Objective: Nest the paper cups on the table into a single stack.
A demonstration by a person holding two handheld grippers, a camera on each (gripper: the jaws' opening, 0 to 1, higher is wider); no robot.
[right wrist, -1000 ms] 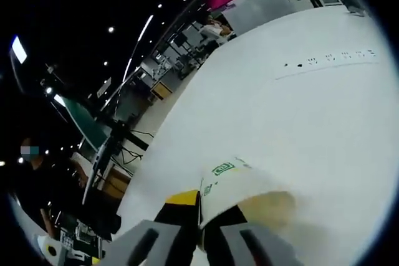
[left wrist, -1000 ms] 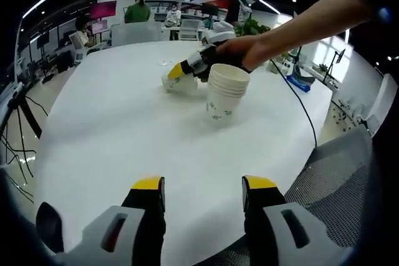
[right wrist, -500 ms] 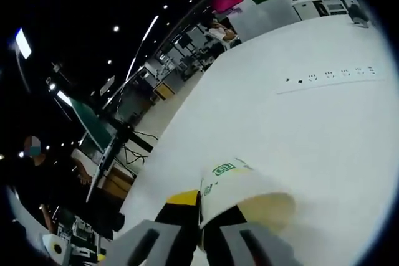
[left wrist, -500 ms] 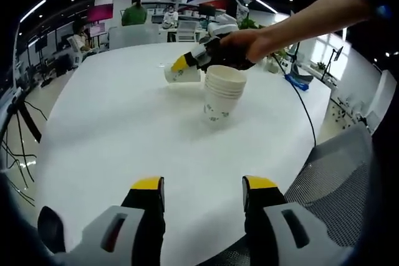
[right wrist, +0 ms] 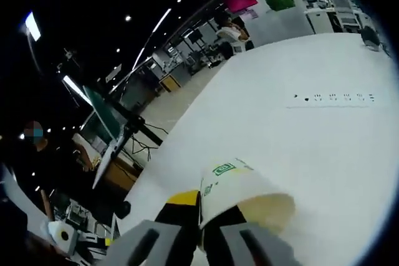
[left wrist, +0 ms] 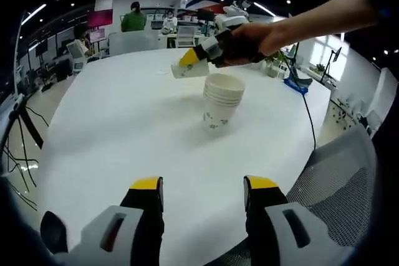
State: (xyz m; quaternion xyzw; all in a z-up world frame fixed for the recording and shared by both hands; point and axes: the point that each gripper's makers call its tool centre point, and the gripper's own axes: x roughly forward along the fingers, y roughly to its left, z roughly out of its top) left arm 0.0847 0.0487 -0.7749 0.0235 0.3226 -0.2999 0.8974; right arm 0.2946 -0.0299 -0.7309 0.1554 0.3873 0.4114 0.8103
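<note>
While right gripper (right wrist: pixel 201 216) clamps a paper cup (right wrist: pixel 240 196) above cup stack (left wrist: pixel 222 99) | left gripper (left wrist: pixel 202 186) jaws apart, empty | white table (left wrist: pixel 118 129)

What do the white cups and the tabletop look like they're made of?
The stack of white cups with green print and the single white cup pinched in the right claw look like matte paper, with thin rolled rims. The white round table looks like smooth laminate with a soft sheen, though that is uncertain.
</note>
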